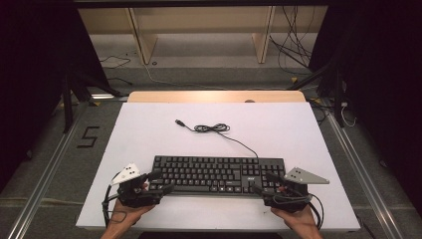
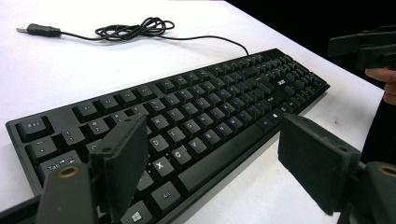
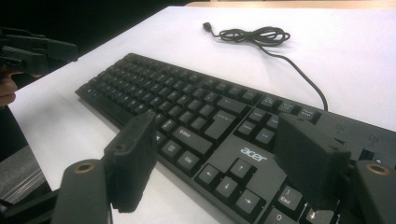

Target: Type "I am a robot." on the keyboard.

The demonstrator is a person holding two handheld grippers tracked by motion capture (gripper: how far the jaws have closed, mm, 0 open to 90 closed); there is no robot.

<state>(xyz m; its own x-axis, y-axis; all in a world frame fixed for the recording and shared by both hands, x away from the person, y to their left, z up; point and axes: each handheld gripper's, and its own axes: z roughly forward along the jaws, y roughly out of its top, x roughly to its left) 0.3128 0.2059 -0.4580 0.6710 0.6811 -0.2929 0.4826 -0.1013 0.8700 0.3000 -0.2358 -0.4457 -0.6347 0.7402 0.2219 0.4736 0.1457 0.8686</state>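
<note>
A black Acer keyboard [image 1: 216, 174] lies flat near the front of the white table [image 1: 149, 129]. Its cable [image 1: 214, 128] is coiled behind it and ends in a loose USB plug [image 1: 180, 122]. My left gripper [image 1: 161, 181] is open at the keyboard's [image 2: 196, 107] front left corner, one jaw over the left keys and the other over the table in front. My right gripper [image 1: 263, 182] is open at the front right corner. In the right gripper view one jaw hangs over the number pad of the keyboard [image 3: 187, 102] and the other over the table. Neither gripper holds anything.
A wooden strip [image 1: 214, 96] borders the table's far edge. Beyond it are shelf legs [image 1: 142, 42] and loose wires [image 1: 293, 45] on the floor. Metal rails [image 1: 50, 169] run along both sides, and a "5" mark [image 1: 88, 137] is on the floor at left.
</note>
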